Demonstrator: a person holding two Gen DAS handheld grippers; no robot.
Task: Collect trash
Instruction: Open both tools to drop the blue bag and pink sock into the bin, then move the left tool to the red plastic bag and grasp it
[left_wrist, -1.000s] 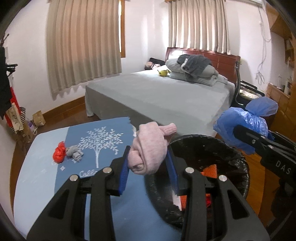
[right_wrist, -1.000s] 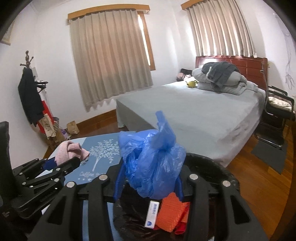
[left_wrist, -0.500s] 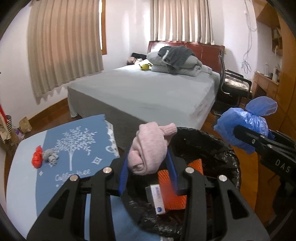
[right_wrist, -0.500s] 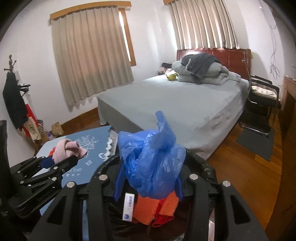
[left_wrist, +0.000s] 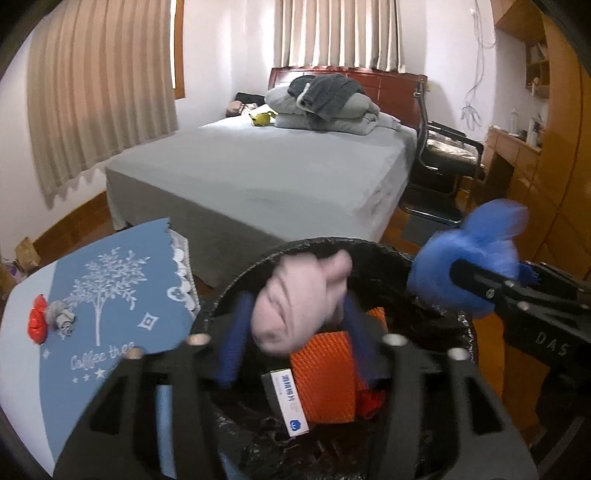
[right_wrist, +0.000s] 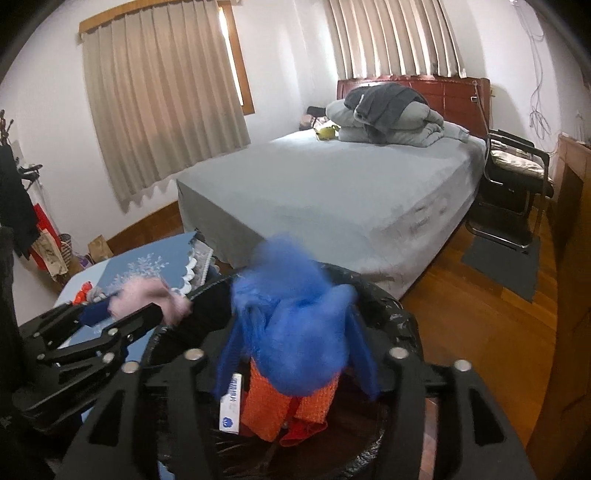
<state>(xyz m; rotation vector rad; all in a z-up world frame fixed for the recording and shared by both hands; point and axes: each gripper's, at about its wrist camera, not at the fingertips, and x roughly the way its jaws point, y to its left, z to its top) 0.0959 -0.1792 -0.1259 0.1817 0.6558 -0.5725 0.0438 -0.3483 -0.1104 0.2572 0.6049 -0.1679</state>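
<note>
While both grippers hang over the black-lined trash bin (left_wrist: 436, 258), the step in hand looks like the release of two pieces of trash into it. At far left a blue tablecloth (left_wrist: 110, 295) carries a red scrap (left_wrist: 37, 325) and a small grey wad (left_wrist: 62, 319) lying against each other, seemingly trash not yet collected. Moving right, the left gripper (left_wrist: 293, 343) has its jaws opening, with a pink cloth bundle (left_wrist: 299, 299) between the blue pads; blur hides whether the pads touch it. Below it in the bin lie an orange mesh piece (left_wrist: 325, 380) and a small white-and-dark box (left_wrist: 288, 402). Further right, the right gripper (right_wrist: 295, 365) has its jaws opening around a blue plastic bag (right_wrist: 291, 325), also blurred, above the bin's mouth. The next move, I judge, calls for letting both items fall clear of the pads, then going over to the tablecloth for the remaining scraps. Much of the bin's depth is hidden behind the gripper bodies, and the box's print is too small to read.
</note>
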